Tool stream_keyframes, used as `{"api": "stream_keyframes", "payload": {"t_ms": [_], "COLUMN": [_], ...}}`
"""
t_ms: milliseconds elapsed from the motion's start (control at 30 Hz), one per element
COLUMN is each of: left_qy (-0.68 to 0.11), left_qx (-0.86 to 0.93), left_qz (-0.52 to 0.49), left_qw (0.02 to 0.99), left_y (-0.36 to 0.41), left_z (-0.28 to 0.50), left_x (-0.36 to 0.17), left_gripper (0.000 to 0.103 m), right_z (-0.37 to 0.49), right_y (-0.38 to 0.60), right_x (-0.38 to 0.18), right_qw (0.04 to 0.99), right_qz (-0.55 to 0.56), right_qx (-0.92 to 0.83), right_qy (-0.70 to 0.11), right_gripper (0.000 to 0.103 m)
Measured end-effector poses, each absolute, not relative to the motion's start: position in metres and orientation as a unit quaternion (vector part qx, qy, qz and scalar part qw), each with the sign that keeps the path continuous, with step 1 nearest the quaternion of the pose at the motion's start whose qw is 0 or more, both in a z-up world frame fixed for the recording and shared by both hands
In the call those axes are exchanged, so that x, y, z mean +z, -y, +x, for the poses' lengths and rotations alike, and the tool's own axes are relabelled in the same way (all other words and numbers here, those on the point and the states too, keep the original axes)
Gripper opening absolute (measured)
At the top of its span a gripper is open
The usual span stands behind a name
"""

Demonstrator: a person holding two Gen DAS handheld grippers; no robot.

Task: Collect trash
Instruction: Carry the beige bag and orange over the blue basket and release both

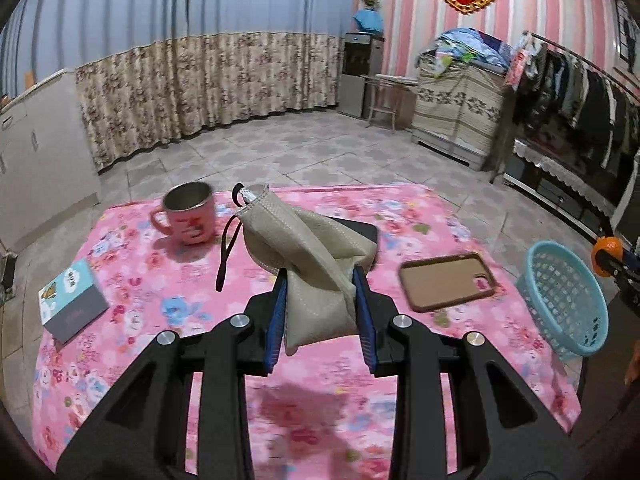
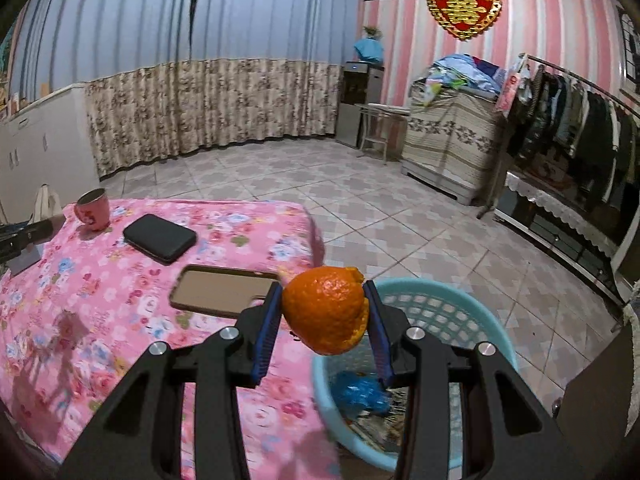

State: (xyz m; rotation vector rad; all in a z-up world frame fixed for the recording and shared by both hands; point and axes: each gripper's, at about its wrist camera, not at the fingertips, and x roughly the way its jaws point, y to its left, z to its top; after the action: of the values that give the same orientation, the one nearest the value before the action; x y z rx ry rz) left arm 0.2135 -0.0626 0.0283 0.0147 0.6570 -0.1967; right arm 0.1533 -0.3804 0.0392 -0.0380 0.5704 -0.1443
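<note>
- The table point(image 1: 120, 360), under a pink flowered cloth, carried the things meant to stay: a pink mug point(image 1: 188, 216) at its far left, a black case point(image 2: 159, 238) lying flat mid-table, a brown phone case point(image 1: 446, 282) face up near the right edge, and a small printed box point(image 1: 72, 306) at the left edge.
- The light-blue basket point(image 2: 452, 312) stood on the floor just off the table's right side, low enough, I judged, for trash to be dropped straight in; blue crumpled plastic point(image 2: 360, 394) and some paper already lay in its bottom.
- The left gripper point(image 1: 320, 312) was clenched on a beige face mask point(image 1: 316, 264), pinching its lower folds so the rest stood up over the table, its black ear loop point(image 1: 226, 248) hanging loose to the left. It was well apart from the basket.
- The right gripper point(image 2: 326, 316) grasped an orange peel point(image 2: 326, 308) between its blue pads, squeezed at the sides so the hollow rind kept its round shape. It hung over the basket's near rim, which looked like the position for letting go.
</note>
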Motion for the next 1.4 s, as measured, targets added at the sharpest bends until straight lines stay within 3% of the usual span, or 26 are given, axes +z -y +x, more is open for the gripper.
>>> {"api": "stream_keyframes", "payload": {"t_ms": [1100,1167,1333,1400], "left_qy": [-0.322,-0.318,-0.309,-0.306], "left_qx": [-0.314,-0.320,-0.319,-0.315], "left_qz": [0.112,0.119,0.106,0.098], "left_qw": [0.886,0.884,0.889,0.893], "left_y": [0.348,0.357,0.365,0.365], "left_z": [0.200,0.199,0.202,0.205], "left_x": [-0.014,-0.013,-0.001,0.005], "left_gripper": [0.031,0.035,0.065,0.072], "right_z": [0.125,0.126,0.127,0.128], "right_y": [0.522,0.523,0.524,0.522], "right_x": [0.004,0.002,0.001,0.001], "right_qw": [0.939,0.939,0.939,0.939], "right_qz": [0.067,0.069,0.068,0.066], "right_qx": [-0.160,-0.159,-0.159,-0.160], "right_qy": [-0.297,-0.298,-0.298,-0.298], "right_gripper": [0.041,0.041,0.041,0.041]}}
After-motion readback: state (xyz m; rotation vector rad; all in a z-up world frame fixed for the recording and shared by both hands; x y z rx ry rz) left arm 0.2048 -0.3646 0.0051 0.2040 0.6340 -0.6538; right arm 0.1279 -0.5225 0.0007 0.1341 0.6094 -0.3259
